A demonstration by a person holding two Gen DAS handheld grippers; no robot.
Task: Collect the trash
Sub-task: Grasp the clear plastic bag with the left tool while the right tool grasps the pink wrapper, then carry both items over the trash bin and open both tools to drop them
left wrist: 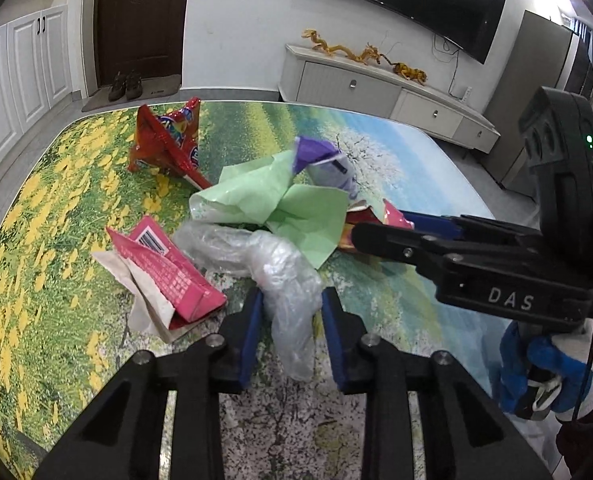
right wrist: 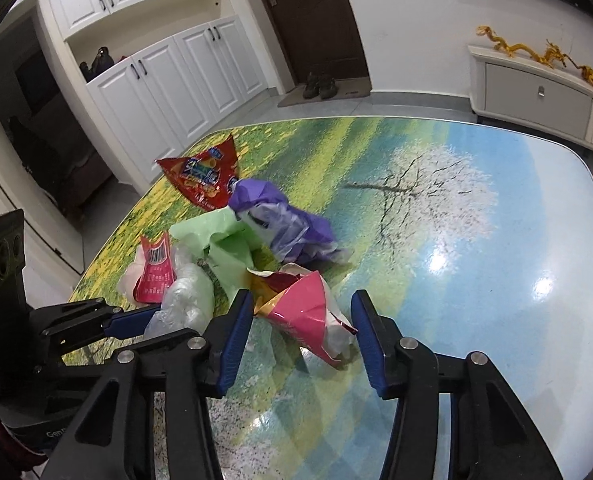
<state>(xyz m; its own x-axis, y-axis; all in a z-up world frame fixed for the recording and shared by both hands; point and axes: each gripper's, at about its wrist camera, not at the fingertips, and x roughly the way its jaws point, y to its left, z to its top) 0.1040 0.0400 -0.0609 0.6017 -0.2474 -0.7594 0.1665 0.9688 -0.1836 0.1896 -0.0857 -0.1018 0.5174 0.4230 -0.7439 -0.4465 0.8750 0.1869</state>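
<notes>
Between my left tool's blue pads, at the bottom centre of the left wrist view, hangs the crumpled clear plastic film. The pads sit against its sides, so I read the tool as clamped on it, loosely, since the film is soft and bulges out both ways. I took it by its near end because that end trails toward me, free of the pile.

My right tool, bottom centre of its own view, stands apart around the pink-and-gold foil wrapper. One pad is near the wrapper's left edge, the other clear of its right, so nothing is gripped yet.

Remaining trash lies heaped mid-frame on the landscape-printed desk: a crumpled pale green paper sheet, a purple plastic bag behind it, a pink barcode-printed carton flattened at centre left, and a red snack bag apart at upper left. I see no bin, so where all this goes I cannot tell.
</notes>
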